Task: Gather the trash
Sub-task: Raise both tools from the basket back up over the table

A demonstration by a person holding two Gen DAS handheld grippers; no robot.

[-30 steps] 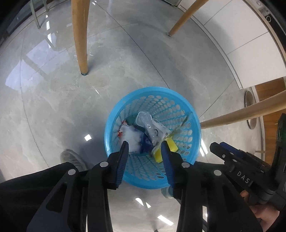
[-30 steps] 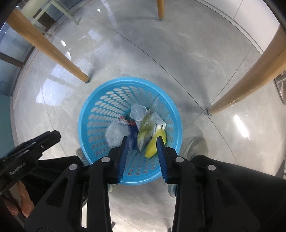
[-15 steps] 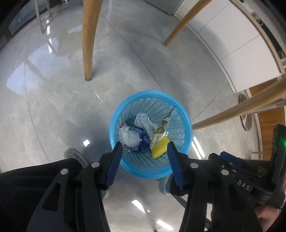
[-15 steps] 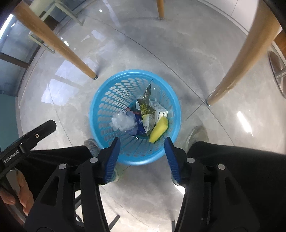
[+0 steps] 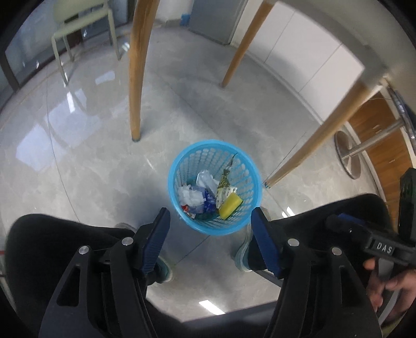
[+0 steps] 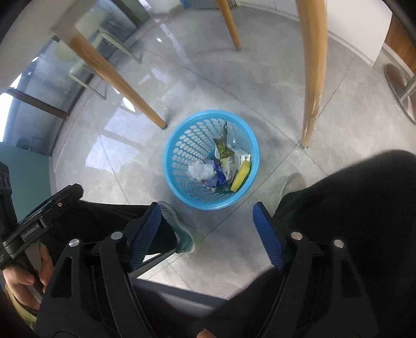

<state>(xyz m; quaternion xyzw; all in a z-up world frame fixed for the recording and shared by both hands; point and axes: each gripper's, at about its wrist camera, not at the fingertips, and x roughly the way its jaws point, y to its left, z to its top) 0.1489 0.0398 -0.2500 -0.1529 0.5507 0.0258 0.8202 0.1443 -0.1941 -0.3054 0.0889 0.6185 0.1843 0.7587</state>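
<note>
A blue plastic basket (image 5: pixel 182 166) stands on the grey floor, also in the right wrist view (image 6: pixel 179 145). Inside lie a yellow sponge (image 5: pixel 230 206), crumpled white tissue (image 5: pixel 191 196), a blue wrapper (image 5: pixel 209 201) and a green-patterned packet (image 6: pixel 222 149). The sponge (image 6: pixel 240 176) and tissue (image 6: pixel 201 169) show in the right wrist view too. My left gripper (image 5: pixel 209 221) is open and empty, high above the basket. My right gripper (image 6: pixel 205 215) is open and empty, also well above it.
Wooden table legs stand around the basket (image 5: pixel 136 78), (image 5: pixel 314 145), (image 6: pixel 313 78), (image 6: pixel 117 78). The person's black-clad legs and shoes (image 6: pixel 179 228) flank the basket. A pale chair (image 5: pixel 83 23) is far left. A metal stool base (image 5: pixel 348 161) is at right.
Both grippers have risen well away from the basket and their jaws have opened wider. The trash stays in the basket.
</note>
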